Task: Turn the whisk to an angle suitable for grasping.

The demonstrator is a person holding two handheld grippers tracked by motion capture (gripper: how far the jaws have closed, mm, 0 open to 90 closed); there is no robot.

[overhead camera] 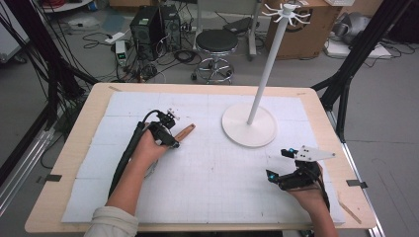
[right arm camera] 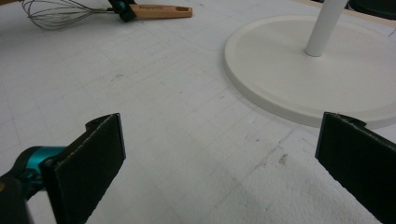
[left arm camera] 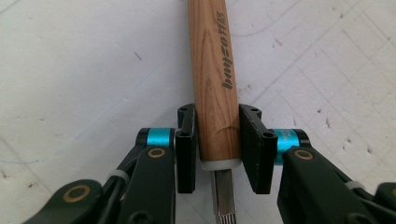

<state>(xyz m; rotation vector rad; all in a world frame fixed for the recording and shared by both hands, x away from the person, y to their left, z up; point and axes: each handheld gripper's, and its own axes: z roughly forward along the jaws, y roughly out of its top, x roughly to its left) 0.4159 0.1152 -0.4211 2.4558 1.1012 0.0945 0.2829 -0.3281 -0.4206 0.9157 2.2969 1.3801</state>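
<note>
- Gripping the whisk (left arm camera: 212, 84) low on its wooden handle, I have my left gripper (left arm camera: 217, 149) closed around it just above the white collar where the metal shaft begins; both pads press the wood, one on each side.
- I judge this spot is chosen because it sits close to the wire head, so the tool should swing less if lifted.
- The whisk lies flat on the white mat (overhead camera: 207, 168), to the left of the stand (overhead camera: 249, 126) and well apart from its round base; the handle's free end points toward that base.
- The wire loops (right arm camera: 56, 16) show in the right gripper view, on the far side of the handle from the stand; in the high view my hand covers them, so I can't tell whether they rest on the mat.
- My right gripper (right arm camera: 219, 158) is spread wide and grasps nothing, hovering low over the mat just in front of the stand's base, touching neither.
- The stand's hooks up top suggest, I think, where the whisk is meant to hang.
</note>
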